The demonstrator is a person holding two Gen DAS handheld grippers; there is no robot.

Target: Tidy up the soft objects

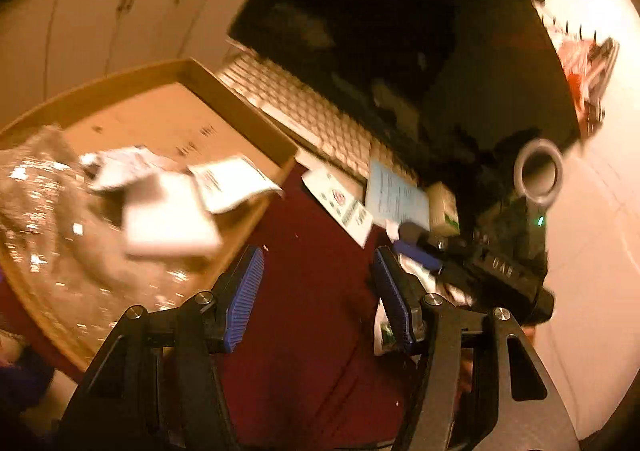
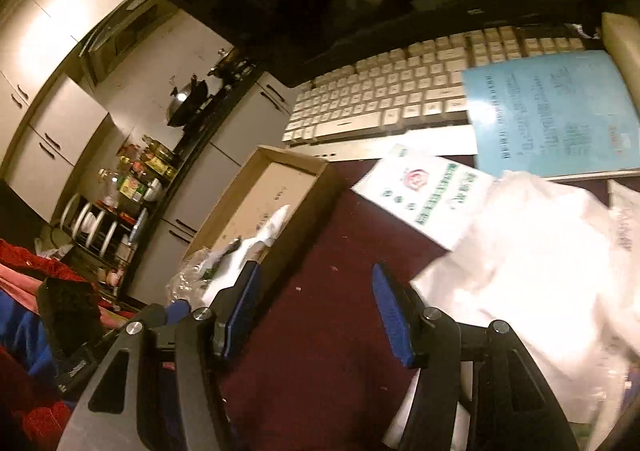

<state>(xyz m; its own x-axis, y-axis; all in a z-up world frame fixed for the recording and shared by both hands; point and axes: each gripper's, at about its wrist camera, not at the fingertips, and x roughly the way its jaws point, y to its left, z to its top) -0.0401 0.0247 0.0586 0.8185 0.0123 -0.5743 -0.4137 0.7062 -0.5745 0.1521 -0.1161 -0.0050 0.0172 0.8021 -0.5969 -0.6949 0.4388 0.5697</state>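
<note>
Papers [image 1: 168, 207] lie in the box [image 1: 248, 111], keyboard [image 2: 400, 99] behind.

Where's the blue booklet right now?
In the right wrist view, upper right: the blue booklet lies over the right end of the white keyboard, just behind the white cloth pile.

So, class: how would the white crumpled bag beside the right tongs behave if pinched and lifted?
The white crumpled bag is creased and slumped, so it would probably hang floppy. It looks thin, likely light, and may slide on the maroon cloth.
</note>
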